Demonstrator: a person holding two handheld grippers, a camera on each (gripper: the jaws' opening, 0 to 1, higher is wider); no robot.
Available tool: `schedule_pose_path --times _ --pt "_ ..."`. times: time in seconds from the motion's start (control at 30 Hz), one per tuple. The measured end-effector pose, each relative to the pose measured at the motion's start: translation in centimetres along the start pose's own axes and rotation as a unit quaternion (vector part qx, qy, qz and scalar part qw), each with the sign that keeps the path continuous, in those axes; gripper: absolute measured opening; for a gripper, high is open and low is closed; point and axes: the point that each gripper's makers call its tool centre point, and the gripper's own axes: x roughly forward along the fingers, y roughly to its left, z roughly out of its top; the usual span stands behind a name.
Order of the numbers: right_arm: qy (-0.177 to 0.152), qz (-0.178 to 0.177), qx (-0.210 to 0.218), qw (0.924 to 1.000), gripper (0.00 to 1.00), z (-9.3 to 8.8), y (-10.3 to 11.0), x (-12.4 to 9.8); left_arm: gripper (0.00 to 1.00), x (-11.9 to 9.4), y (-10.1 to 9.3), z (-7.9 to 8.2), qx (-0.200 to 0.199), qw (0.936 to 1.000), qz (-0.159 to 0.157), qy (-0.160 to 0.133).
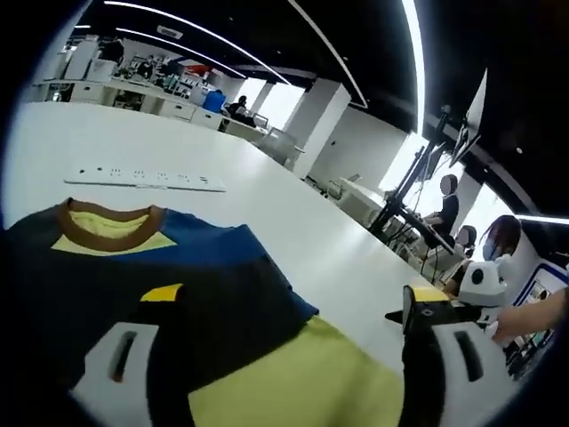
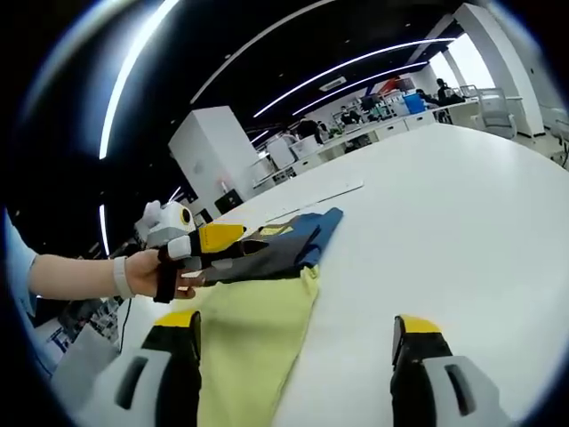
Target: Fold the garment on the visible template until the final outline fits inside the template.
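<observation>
We see the garment (image 1: 178, 294) lying flat on the white table (image 1: 293, 222), a T-shirt in dark navy, blue and yellow-green with a brown collar (image 1: 111, 227). In the left gripper view the collar points away from us toward a white strip (image 1: 147, 176) lying on the table just beyond it, and the yellow-green part comes toward the camera, so the shirt's long axis runs from near to far. Our left gripper (image 1: 276, 356) hangs over the near part of the shirt, its jaws spread wide with the cloth under and between them, clamping nothing. In the right gripper view the shirt (image 2: 258, 311) stretches away toward the left gripper (image 2: 209, 245), held by a hand (image 2: 147, 271) at the dark part of the cloth. Our right gripper (image 2: 293, 356) is spread apart too, one jaw over the yellow-green edge, the other over bare table (image 2: 444, 222).
</observation>
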Motion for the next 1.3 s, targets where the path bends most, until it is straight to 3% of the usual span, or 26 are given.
schedule_pose_path --times 0.37,0.93,1.3 --pt "0.005 0.005 -0.012 0.9999 0.89 0.3 0.6 0.1 0.99 -2.6 0.8 0.2 0.023 0.9997 0.007 0.006" --pt "0.019 0.016 -0.023 0.9994 0.89 -0.1 1.5 0.2 0.99 -12.8 3.3 -0.7 0.026 0.9977 0.062 -0.011" --pt "0.026 0.019 -0.035 0.9989 0.89 0.1 2.1 0.3 0.99 -17.8 4.9 -2.2 0.031 0.9946 0.099 -0.008"
